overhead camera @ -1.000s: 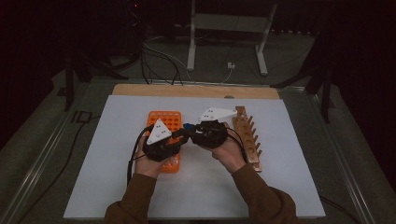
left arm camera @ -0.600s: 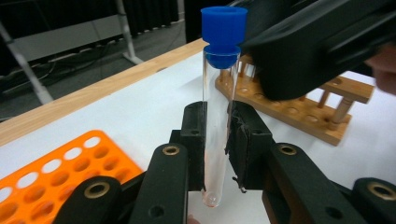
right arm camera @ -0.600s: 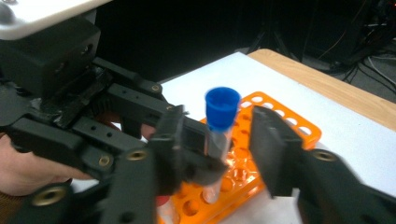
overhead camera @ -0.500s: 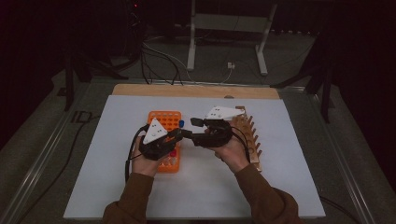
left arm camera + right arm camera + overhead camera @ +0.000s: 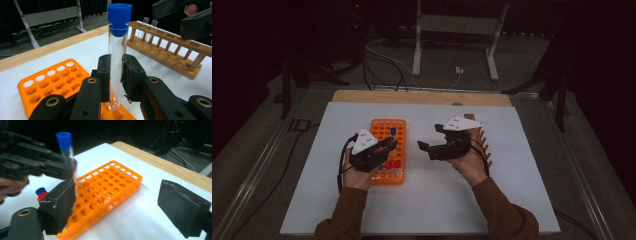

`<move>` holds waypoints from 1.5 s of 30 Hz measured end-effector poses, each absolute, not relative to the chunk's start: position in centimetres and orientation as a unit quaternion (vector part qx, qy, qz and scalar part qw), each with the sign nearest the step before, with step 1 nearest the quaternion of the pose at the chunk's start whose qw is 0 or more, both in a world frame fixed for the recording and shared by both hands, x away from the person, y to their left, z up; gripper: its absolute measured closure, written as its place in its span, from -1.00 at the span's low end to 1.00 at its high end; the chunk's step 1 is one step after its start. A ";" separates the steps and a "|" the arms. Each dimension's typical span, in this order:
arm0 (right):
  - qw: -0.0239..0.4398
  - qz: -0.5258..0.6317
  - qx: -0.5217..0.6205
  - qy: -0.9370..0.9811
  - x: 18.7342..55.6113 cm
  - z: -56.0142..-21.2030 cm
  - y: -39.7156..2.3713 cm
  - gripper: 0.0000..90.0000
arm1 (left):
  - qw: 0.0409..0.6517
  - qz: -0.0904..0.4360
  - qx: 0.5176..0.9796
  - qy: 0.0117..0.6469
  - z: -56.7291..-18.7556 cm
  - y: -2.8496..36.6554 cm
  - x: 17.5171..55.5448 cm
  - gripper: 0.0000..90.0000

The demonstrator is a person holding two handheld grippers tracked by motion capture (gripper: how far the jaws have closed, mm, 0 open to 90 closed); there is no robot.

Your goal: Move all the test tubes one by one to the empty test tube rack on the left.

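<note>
The left gripper [image 5: 387,145] hovers over the orange rack [image 5: 388,150]; the right gripper [image 5: 430,137], jaws just opened and empty, sits beside it.

See-through tube, shiny plastic, bare wood

The test tube [image 5: 115,67] looks like clear, smooth glass or plastic, and its blue cap [image 5: 119,17] is smooth, glossy plastic. Under the tube, the orange rack [image 5: 53,82] is shiny plastic full of round holes. Behind the tube, the wooden rack [image 5: 172,53] is pale, bare wood with a dull finish. The left gripper [image 5: 115,82] has matt black plastic jaws with rough, worn pads [image 5: 130,78] and small metal rivets. The table mat [image 5: 522,200] is plain, matt white. Beyond it a strip of light wood [image 5: 422,96] shows.
</note>
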State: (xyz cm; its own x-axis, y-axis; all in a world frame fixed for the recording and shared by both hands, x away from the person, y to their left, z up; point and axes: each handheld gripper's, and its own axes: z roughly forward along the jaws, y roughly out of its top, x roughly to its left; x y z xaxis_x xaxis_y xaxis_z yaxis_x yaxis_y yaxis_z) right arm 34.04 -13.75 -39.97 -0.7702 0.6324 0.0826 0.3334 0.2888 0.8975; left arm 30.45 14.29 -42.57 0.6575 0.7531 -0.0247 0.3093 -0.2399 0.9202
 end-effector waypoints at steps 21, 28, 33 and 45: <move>0.175 0.509 0.328 0.776 33.5 -40.7 -17.4 -0.99 | 0.506 0.206 0.740 0.391 -44.2 18.5 28.4 0.72; 0.175 0.505 0.331 0.778 33.4 -41.2 -17.8 -0.99 | 0.498 0.194 0.746 0.397 -45.3 18.9 27.8 0.72; 0.173 0.504 0.336 0.776 33.4 -41.6 -18.3 -0.99 | 0.491 0.186 0.753 0.397 -45.9 18.9 27.2 0.72; 0.177 0.503 0.342 0.774 33.2 -41.9 -19.3 -0.99 | 0.440 0.177 0.790 0.389 -47.6 18.6 26.2 0.73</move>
State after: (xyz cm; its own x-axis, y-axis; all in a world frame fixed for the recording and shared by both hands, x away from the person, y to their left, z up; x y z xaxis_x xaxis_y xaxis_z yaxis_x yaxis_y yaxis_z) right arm 33.24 -19.32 -41.89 -0.7040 0.7067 0.0706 0.3508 0.2595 0.8998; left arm 26.21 18.65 -47.63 0.6348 0.7701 -0.0626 0.4588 -0.3106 0.8325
